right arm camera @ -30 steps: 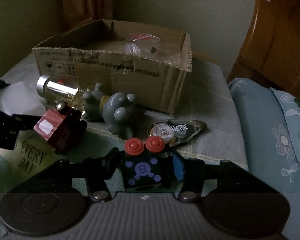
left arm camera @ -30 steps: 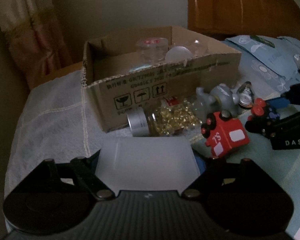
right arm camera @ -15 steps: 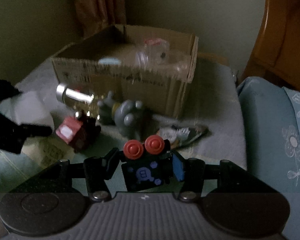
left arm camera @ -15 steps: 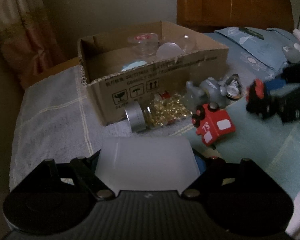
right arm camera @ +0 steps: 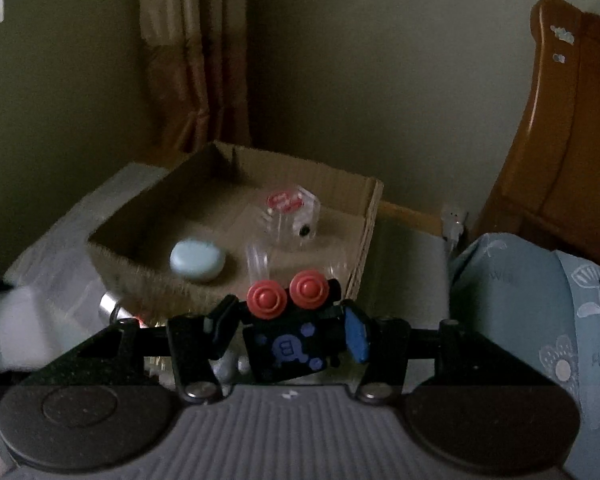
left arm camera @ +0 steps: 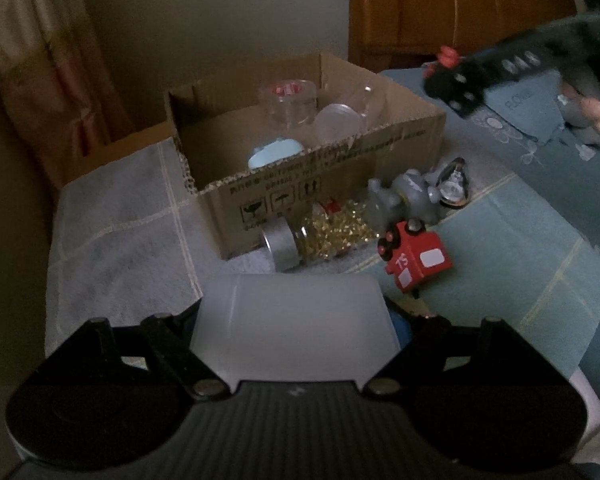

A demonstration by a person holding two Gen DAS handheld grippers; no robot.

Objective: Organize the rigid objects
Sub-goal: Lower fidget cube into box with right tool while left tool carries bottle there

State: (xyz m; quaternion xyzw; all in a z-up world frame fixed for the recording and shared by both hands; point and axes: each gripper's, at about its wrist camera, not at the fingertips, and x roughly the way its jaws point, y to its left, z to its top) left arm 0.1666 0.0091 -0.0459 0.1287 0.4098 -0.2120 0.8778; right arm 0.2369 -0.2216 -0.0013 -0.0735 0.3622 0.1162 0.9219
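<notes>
right gripper jaws clamp black toy block: rigid, light, flat-sided, secure | left gripper jaws hold white box: stiff, smooth, possibly slippery

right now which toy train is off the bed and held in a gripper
The black train with red knobs, clamped in the right gripper; the red train lies on the bed.

Both views were pretty dim and grainy, corners vignetted black by fisheye, motion blur at the upper right.
</notes>
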